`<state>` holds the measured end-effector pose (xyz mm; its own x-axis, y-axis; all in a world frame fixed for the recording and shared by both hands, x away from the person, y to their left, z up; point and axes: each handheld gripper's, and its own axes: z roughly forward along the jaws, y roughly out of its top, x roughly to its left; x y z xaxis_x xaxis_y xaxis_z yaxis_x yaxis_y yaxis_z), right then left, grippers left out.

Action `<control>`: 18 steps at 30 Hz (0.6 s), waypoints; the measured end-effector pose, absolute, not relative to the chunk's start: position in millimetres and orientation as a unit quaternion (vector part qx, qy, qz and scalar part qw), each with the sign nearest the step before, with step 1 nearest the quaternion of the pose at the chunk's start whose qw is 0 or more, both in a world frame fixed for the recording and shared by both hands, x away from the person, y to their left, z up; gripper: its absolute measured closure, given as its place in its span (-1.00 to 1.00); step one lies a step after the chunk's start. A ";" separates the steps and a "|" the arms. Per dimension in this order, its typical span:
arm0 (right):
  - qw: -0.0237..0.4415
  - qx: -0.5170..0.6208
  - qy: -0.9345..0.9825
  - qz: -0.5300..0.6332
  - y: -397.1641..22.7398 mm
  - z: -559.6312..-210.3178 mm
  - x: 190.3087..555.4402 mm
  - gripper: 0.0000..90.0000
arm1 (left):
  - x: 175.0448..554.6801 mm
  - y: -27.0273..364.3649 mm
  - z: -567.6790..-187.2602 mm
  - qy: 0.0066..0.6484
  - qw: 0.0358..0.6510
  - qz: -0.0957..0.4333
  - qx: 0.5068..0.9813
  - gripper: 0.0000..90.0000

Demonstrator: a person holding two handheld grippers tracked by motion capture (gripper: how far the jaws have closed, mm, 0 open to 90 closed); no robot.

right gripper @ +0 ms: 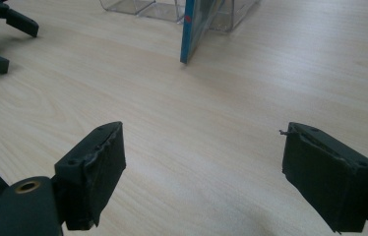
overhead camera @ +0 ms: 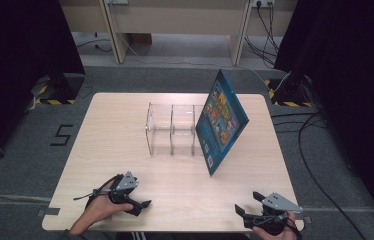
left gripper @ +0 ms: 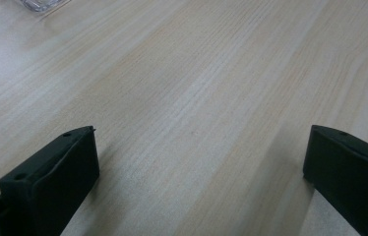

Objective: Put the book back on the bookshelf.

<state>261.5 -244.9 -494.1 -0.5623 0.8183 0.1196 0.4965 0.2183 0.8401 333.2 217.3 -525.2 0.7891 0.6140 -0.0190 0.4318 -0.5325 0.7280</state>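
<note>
Left gripper [overhead camera: 142, 205] low in the lower left of the high view, held in a hand [overhead camera: 100, 206] entering from the bottom edge, jaws spread apart with nothing between them, grey three-cornered plate on top. In the left gripper view, same gripper [left gripper: 199, 162] with black jaws wide at the lower left and lower right corners, bare pale wood of the table [left gripper: 211, 88] between, a corner of the clear acrylic organizer [left gripper: 42, 4] at the upper left edge. Right gripper [overhead camera: 241, 214] at the lower right of the high view, also resting near the table's near edge, jaws parted and holding nothing. In the right gripper view, own jaws standing well apart at the bottom, right gripper [right gripper: 204, 157] over bare wood, left gripper [right gripper: 5, 39] showing at the upper left. Farther out, toward the centre of the high view, clear acrylic organizer [overhead camera: 171, 129] with upright dividers standing on the table [overhead camera: 125, 165]. Blue picture book [overhead camera: 221, 120] just right of centre, tilted, leaning against the organizer's right end, lower corner on the tabletop, well apart from both grippers. In the right gripper view, book [right gripper: 197, 24] at the top centre, edge-on, its blue edge meeting the wood, organizer [right gripper: 142, 7] behind it.
</note>
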 end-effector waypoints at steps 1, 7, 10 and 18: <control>0.178 0.432 0.762 0.449 -245.0 -494.5 261.2 -0.62 | 333.2 217.3 -525.3 0.302 0.378 0.121 0.867 -1.00; 0.175 0.433 0.773 0.429 -245.6 -497.7 258.8 -0.62 | 333.2 217.3 -525.3 0.302 0.378 0.120 0.867 -1.00; 0.175 0.432 0.781 0.416 -245.2 -499.3 257.3 -0.62 | 333.2 217.3 -525.3 0.302 0.378 0.121 0.867 -1.00; 0.178 0.426 0.804 0.375 -243.5 -504.0 253.6 -0.61 | 333.1 217.3 -525.3 0.302 0.378 0.120 0.867 -1.00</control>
<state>253.6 -243.5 -504.0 -0.5727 0.8191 0.0329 0.5518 0.3555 0.7544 333.1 217.3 -525.3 0.7886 0.6146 -0.0194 0.4325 -0.5319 0.7280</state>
